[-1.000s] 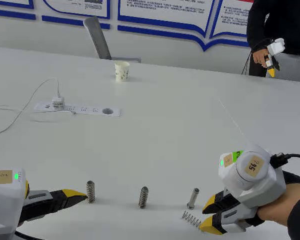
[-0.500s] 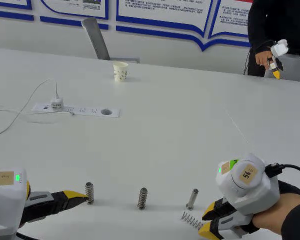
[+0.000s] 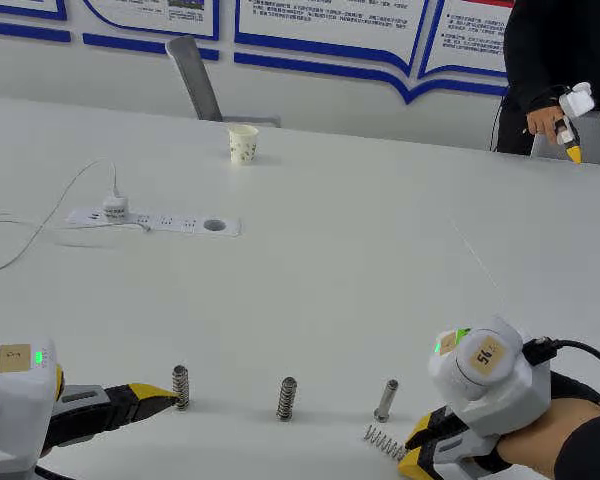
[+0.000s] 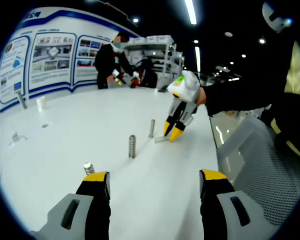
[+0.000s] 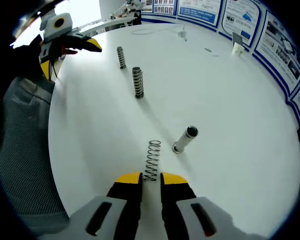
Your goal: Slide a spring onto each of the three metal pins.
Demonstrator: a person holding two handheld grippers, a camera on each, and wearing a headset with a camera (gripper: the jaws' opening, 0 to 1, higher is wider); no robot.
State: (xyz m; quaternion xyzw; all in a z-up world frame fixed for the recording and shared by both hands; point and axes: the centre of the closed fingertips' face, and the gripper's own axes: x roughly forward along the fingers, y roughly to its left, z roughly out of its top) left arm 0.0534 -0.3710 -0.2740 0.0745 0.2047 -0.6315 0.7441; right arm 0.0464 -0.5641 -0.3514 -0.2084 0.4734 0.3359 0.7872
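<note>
Paper cup upright, contents hidden; right gripper nips loose spring.

Light: bright, even; ceiling strip lights at 12 o'clock, left gripper view.
Shadows: faint, beside the bare pin on the white table.
Glare: table blown out, 11 o'clock, right gripper view.
Distortion: fisheye edges bend.

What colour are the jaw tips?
Yellow on the right hand-held gripper; the right gripper view shows it best.
</note>
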